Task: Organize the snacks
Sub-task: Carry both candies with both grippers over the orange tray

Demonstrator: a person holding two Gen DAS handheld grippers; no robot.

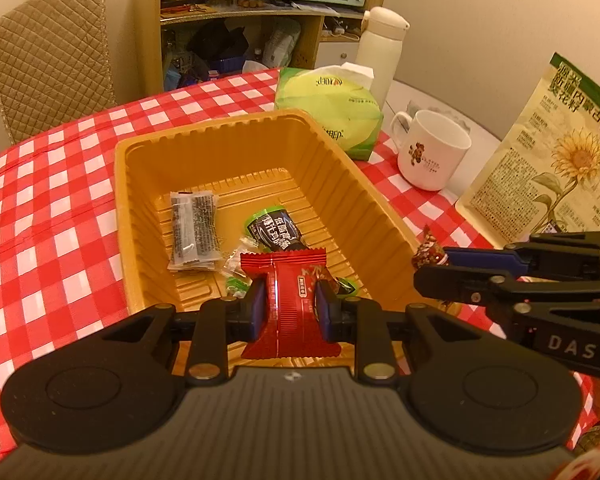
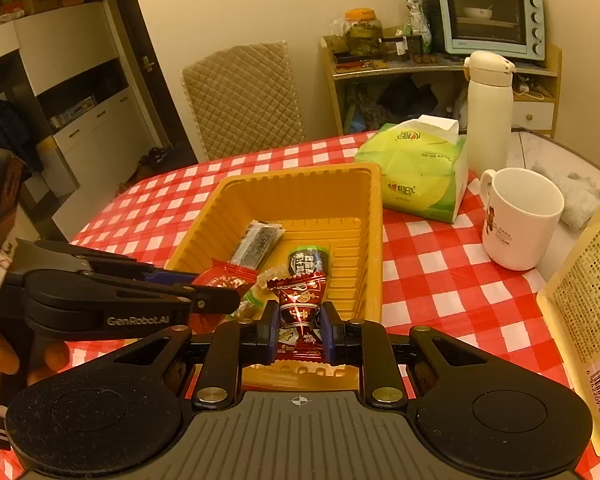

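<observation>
An orange plastic tray [image 1: 140,208] [image 2: 372,216] sits on the checked tablecloth. Inside lie a black-and-clear packet [image 1: 194,230] [image 2: 258,242], a green-and-black packet [image 1: 276,230] [image 2: 308,262] and small clear-wrapped sweets [image 1: 238,258]. My left gripper [image 1: 291,306] is shut on a red snack packet [image 1: 290,300] [image 2: 224,280] above the tray's near end. My right gripper [image 2: 299,330] is shut on a dark red wrapped candy [image 2: 300,312] [image 1: 430,254] over the tray's near right edge. Each gripper shows from the side in the other's view, the right gripper [image 1: 432,268] and the left gripper [image 2: 236,298].
A green tissue pack [image 1: 332,116] [image 2: 418,168], a white mug [image 1: 432,154] [image 2: 520,216] and a white flask [image 1: 380,48] [image 2: 488,108] stand behind and right of the tray. A sunflower-seed bag [image 1: 548,152] leans at the far right. A padded chair [image 1: 48,60] is beyond the table.
</observation>
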